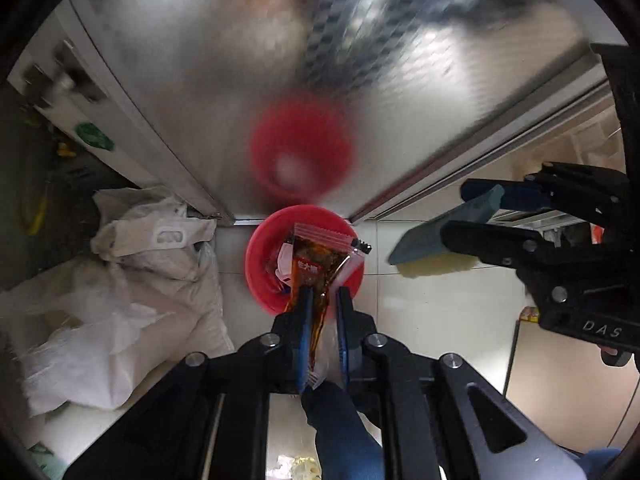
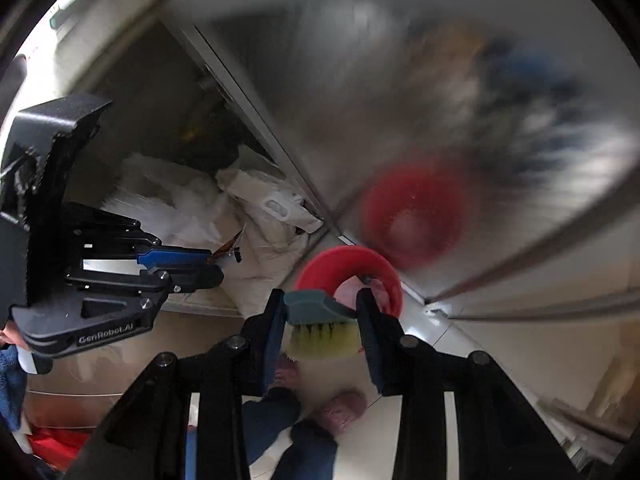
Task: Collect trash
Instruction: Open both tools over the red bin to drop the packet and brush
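**Packet poised over the red bin**

The left claw [image 1: 322,300] pinches a brown sauce packet [image 1: 316,268] between narrow jaws, hanging right above the red bin [image 1: 256,264] on the floor. The right claw [image 2: 322,320] clamps a teal brush [image 2: 320,308] with yellow bristles, off to the side. To finish well, I would keep the packet centred over the bin's mouth and part the jaws only then, since its top corner juts past the rim. Room is tight: a frosted sliding door [image 1: 248,80] stands just behind the bin, white bags [image 1: 132,264] crowd its left, and bare floor tiles [image 1: 440,312] lie to the right.
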The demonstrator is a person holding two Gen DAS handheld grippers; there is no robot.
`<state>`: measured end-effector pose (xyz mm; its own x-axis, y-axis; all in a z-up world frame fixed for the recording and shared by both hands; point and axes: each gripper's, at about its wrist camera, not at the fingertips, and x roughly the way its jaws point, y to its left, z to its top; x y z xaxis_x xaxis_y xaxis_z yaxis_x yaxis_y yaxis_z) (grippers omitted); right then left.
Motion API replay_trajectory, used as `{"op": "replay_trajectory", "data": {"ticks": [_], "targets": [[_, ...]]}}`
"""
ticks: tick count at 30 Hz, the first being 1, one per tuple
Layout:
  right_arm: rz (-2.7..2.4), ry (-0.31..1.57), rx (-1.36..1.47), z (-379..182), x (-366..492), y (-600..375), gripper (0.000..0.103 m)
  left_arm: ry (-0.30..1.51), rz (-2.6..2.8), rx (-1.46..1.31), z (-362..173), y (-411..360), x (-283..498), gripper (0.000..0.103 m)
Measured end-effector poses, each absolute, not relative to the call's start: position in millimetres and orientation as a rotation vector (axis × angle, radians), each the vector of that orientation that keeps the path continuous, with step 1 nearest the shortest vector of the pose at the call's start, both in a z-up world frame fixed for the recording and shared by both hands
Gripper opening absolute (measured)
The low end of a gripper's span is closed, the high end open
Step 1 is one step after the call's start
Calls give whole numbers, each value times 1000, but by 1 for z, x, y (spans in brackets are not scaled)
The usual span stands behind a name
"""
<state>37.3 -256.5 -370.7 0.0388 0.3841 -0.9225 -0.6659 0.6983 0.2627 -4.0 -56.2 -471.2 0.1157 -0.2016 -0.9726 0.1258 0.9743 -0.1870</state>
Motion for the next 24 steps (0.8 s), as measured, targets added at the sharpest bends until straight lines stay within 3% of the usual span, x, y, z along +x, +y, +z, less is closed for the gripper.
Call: {"op": "replay_trajectory", "data": {"ticks": [7, 9, 12, 14, 17, 19, 20, 21, 24], "targets": [[790, 1332, -298, -444, 39, -254, 34, 1461, -237, -57, -532, -56, 1, 10], [789, 1349, -296, -457, 39, -255, 34, 1457, -226, -46, -542, -54, 2, 15], [790, 1345, -310, -470, 38, -255, 34, 1454, -214, -42, -552, -52, 2, 35], [787, 1351, -315, -474, 38, -255, 34, 1451, -207, -31, -555, -50, 2, 62], [787, 1357, -302, -477, 39, -263, 34, 1427, -204, -33, -554, -45, 1, 86], [797, 1353, -309, -475, 39, -264, 34, 1411, -198, -38, -552, -43, 0, 87], [794, 1346, -314, -474, 39, -265, 39, 1407, -196, -43, -552, -41, -1, 89], [791, 1340, -312, -474, 38, -265, 51, 1409, -194, -49, -551, -40, -1, 91], [789, 1342, -303, -475, 38, -265, 65, 1406, -199, -59, -547, -37, -4, 103]]}}
